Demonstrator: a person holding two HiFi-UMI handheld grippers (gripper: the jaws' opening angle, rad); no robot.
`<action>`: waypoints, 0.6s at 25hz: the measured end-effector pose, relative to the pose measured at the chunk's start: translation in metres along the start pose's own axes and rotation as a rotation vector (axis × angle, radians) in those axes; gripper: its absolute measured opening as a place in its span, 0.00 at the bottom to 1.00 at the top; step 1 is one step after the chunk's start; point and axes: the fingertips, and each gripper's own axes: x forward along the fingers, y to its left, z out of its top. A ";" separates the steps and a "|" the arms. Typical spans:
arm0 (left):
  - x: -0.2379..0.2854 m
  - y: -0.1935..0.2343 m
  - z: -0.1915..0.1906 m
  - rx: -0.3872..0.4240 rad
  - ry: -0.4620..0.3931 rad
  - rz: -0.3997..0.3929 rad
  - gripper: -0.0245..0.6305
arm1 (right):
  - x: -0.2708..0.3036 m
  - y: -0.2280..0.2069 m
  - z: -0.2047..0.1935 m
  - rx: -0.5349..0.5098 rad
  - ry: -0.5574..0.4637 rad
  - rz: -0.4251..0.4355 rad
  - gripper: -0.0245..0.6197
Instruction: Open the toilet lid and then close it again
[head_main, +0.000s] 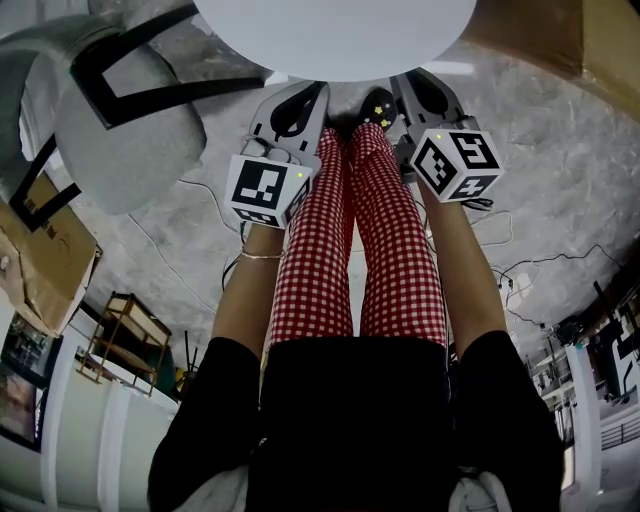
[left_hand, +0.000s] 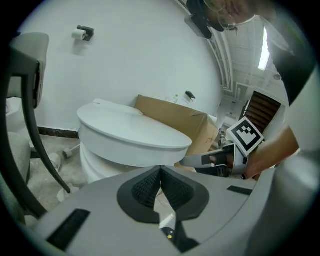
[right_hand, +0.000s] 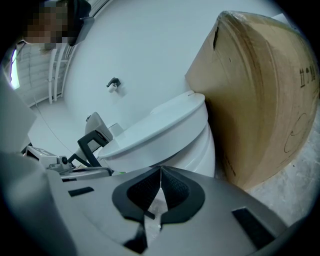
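White and down flat, the lid (head_main: 335, 35) sat at 12 o'clock, and the left gripper (head_main: 305, 100) and right gripper (head_main: 415, 90) were both pinched together on nothing, so one likely needed to spread a bit and catch its front edge gently.

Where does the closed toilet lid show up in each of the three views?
Head view: toilet lid at top centre, cut off by the upper edge.
Left gripper view: toilet lid centre-left, closed.
Right gripper view: toilet lid at centre, closed.
Shared landmark: cardboard box beside the toilet.
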 end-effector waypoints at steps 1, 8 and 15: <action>0.000 0.000 0.000 -0.001 0.000 0.001 0.04 | 0.001 -0.001 -0.001 0.002 0.003 0.000 0.07; 0.003 0.003 -0.001 -0.019 -0.005 0.007 0.04 | 0.003 -0.006 -0.009 0.041 0.024 -0.003 0.07; 0.006 0.005 -0.005 -0.025 0.016 0.016 0.04 | 0.005 -0.010 -0.014 0.047 0.048 -0.004 0.07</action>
